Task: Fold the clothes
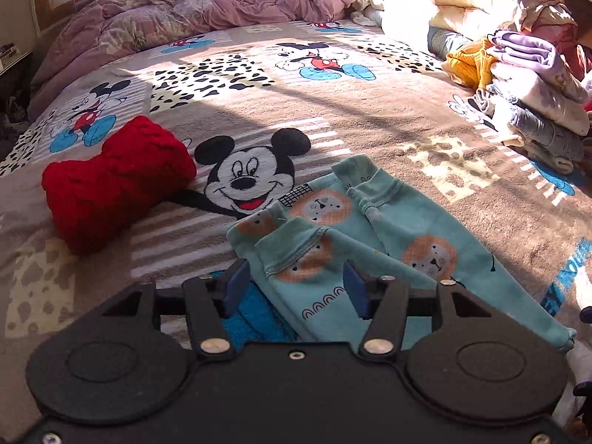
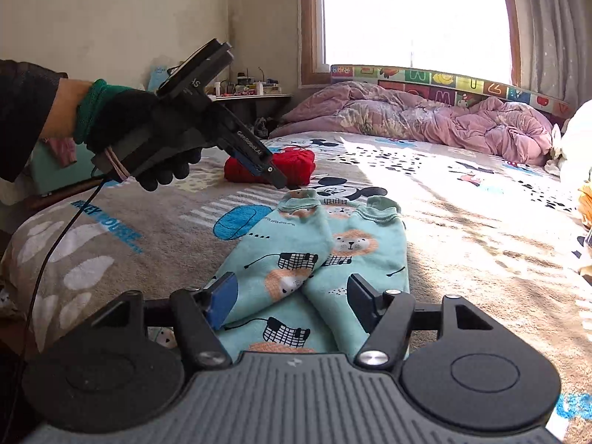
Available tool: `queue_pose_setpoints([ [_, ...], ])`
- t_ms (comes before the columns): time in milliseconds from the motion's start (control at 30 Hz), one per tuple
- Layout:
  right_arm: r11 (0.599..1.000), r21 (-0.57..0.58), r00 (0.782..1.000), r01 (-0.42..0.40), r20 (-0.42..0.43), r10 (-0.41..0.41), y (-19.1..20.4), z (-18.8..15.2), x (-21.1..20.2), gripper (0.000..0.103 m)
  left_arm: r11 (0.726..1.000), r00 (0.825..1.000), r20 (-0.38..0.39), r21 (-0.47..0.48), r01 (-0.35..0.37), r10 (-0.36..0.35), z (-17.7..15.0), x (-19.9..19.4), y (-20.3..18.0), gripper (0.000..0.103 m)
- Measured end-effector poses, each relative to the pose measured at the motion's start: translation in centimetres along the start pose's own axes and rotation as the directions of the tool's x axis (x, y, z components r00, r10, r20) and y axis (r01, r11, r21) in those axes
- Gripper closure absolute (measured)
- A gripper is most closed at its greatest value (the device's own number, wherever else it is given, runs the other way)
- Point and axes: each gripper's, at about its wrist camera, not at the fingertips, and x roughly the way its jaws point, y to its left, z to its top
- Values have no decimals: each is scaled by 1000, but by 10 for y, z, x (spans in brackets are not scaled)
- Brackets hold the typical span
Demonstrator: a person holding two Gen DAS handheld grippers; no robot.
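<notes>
while both grippers are hanging over the bed [image 1: 370, 118], the teal trousers [image 1: 370, 244] are lying flat on the cartoon-mouse blanket [image 1: 166, 85], their two cuffed leg ends pointing away from the jaws of both grippers.

the left gripper [image 1: 292, 283] is hovering with its jaws spread wide and empty; in the left wrist view one cuffed leg end is sitting just ahead of and between its blue pads [image 1: 236, 283], with no contact that can be made out. beyond the left pad a red knitted bundle [image 1: 118, 185] is resting on the blanket, well apart from the trousers. far ahead and to the right of these jaws a pile of clothes [image 1: 529, 96] is stacking up at the bed's edge, and a pink quilt [image 1: 229, 7] is bunching along the far side.

the right gripper [image 2: 292, 301] is also standing released, jaws wide, with the trousers' wider end lying between and under them. in this view a gloved hand [image 2: 122, 122] is holding the left gripper up and to the left of the right jaws, its tips tilting down towards the leg cuffs, above the fabric. a window [image 2: 410, 14] is shining bright far ahead.
</notes>
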Motion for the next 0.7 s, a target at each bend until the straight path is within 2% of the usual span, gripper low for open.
queue_pose_setpoints([
  [67,992,127,1000,17,19,-20,-32,-11,-18,34,999,1000,6,-27,21,-21,-12,-20,-2,46],
  [133,950,311,1000,14,14,-19,-68,-30,-26,33,998,999,-6,-50,42,-43,-27,-35,-6,46],
  [167,907,422,1000,-1,14,-5,-86,-42,-27,33,995,998,-7,-78,59,-60,-37,-43,-8,46],
  [233,750,657,997,-70,58,42,-118,-69,-27,32,987,996,-10,-139,86,-89,-56,-57,-12,46],
  [267,681,725,995,-98,70,68,-127,-78,-23,31,977,995,-9,-194,94,-98,-67,-60,-13,46],
  [300,614,780,992,-122,83,92,-135,-86,-18,31,954,992,0,-275,119,-124,-81,-62,-13,46],
  [333,589,796,990,-136,86,112,-137,-89,-13,31,924,989,10,-355,143,-149,-96,-65,-14,46],
  [433,559,807,974,-192,88,207,-133,-88,3,30,848,981,55,-495,190,-188,-126,-62,-23,46],
  [533,540,815,966,-211,88,245,-127,-90,13,27,765,972,106,-600,232,-212,-153,-55,-34,46],
  [567,538,816,965,-212,89,246,-126,-91,14,26,735,968,124,-632,246,-218,-161,-53,-38,46],
  [667,478,847,958,-231,112,265,-135,-95,19,26,633,956,178,-719,287,-232,-188,-47,-49,46],
  [700,473,850,956,-233,111,273,-137,-95,22,26,596,952,196,-745,300,-234,-197,-45,-52,46],
])
